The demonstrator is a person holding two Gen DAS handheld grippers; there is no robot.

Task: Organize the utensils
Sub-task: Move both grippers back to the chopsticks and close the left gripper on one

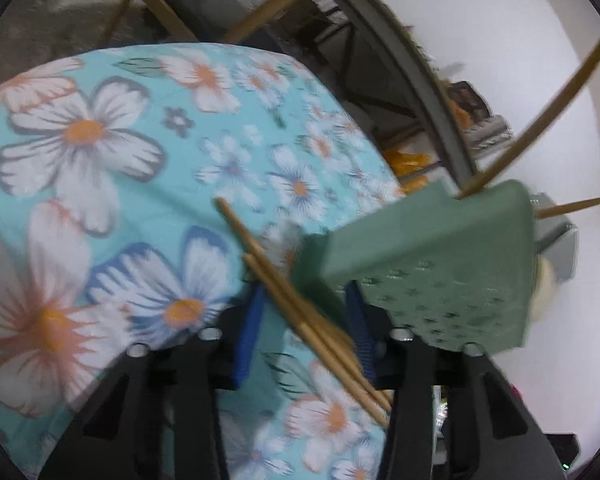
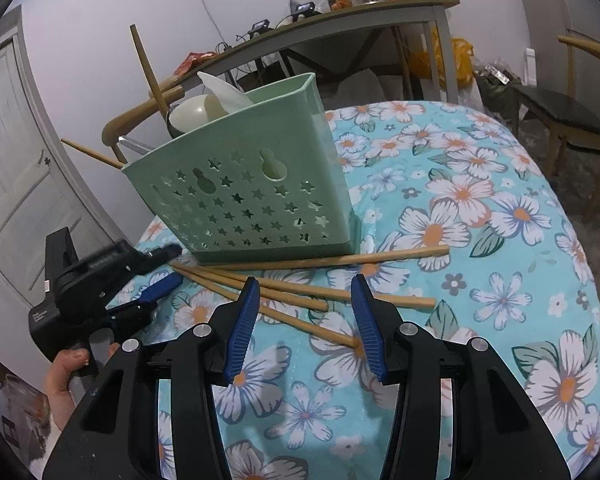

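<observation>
Several wooden chopsticks (image 2: 300, 286) lie fanned out on the flowered tablecloth in front of a green star-holed basket (image 2: 252, 184). The basket leans to the left and holds white spoons (image 2: 220, 98) and more chopsticks (image 2: 144, 64). My right gripper (image 2: 306, 320) hovers open above the fan, one chopstick running under its blue pads. My left gripper (image 2: 162, 270), held by a hand, sits at the left ends of the fan. In the left wrist view two chopsticks (image 1: 300, 312) cross diagonally between the left gripper's (image 1: 304, 332) parted pads, which do not press on them. The basket (image 1: 440, 272) stands just to the right.
The round table's edge (image 2: 596, 280) curves away on the right. Wooden chairs (image 2: 572, 120) stand beside the table, and a cluttered grey desk (image 2: 340, 20) and a white door (image 2: 16, 168) are behind. Bare cloth (image 1: 100, 160) stretches left of the left gripper.
</observation>
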